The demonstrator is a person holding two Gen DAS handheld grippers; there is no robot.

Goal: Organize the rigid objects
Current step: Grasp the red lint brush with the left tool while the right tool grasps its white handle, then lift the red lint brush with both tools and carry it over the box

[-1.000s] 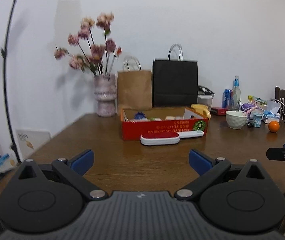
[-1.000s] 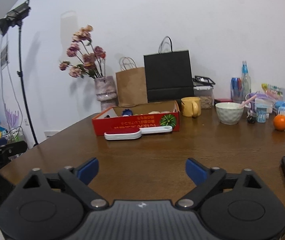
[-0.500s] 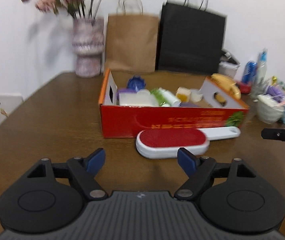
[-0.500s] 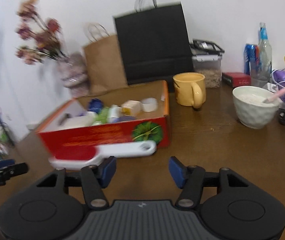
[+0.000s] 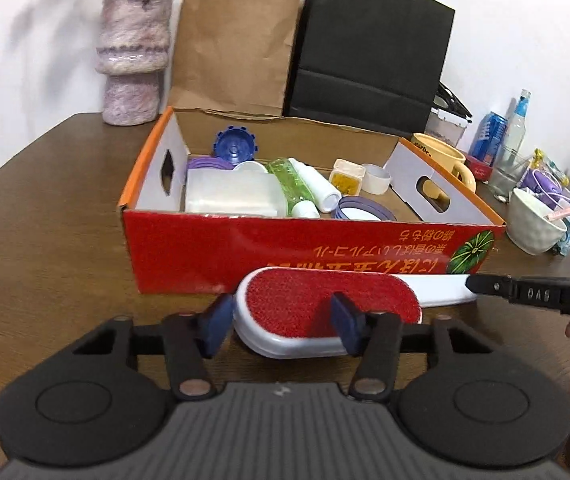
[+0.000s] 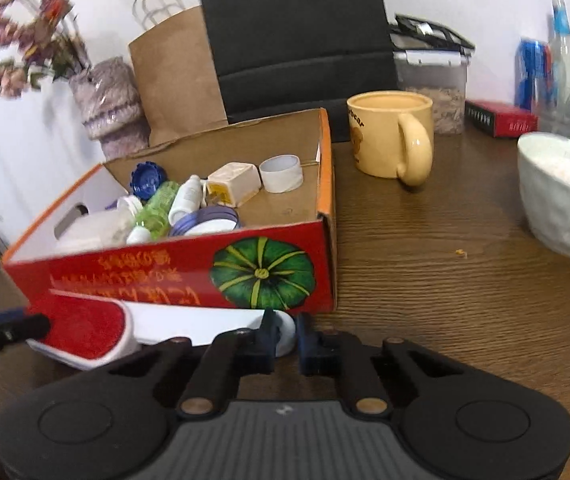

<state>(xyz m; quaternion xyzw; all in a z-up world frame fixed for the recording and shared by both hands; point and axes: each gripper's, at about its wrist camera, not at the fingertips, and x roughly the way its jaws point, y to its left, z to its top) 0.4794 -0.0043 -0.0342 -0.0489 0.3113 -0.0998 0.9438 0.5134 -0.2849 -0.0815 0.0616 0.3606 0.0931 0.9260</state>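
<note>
Both grippers are closing in on the lint brush [image 5: 325, 312] lying on the table [image 5: 45, 240] against the red box [image 5: 285, 256], left gripper [image 5: 281, 330] straddling its red head, right gripper [image 6: 285, 338] clamping its white handle tip.

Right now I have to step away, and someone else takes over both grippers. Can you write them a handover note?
Left gripper: its fingers have just been closing at the red head of the lint brush. Whether they press on it yet is unclear.
Right gripper: shut on the brush's white handle tip.
The brush lies on the table just in front of the red box, which already holds a green bottle and other small items.
Done: both ends of the brush reached.
Left: lift the brush, probably into the box.
</note>
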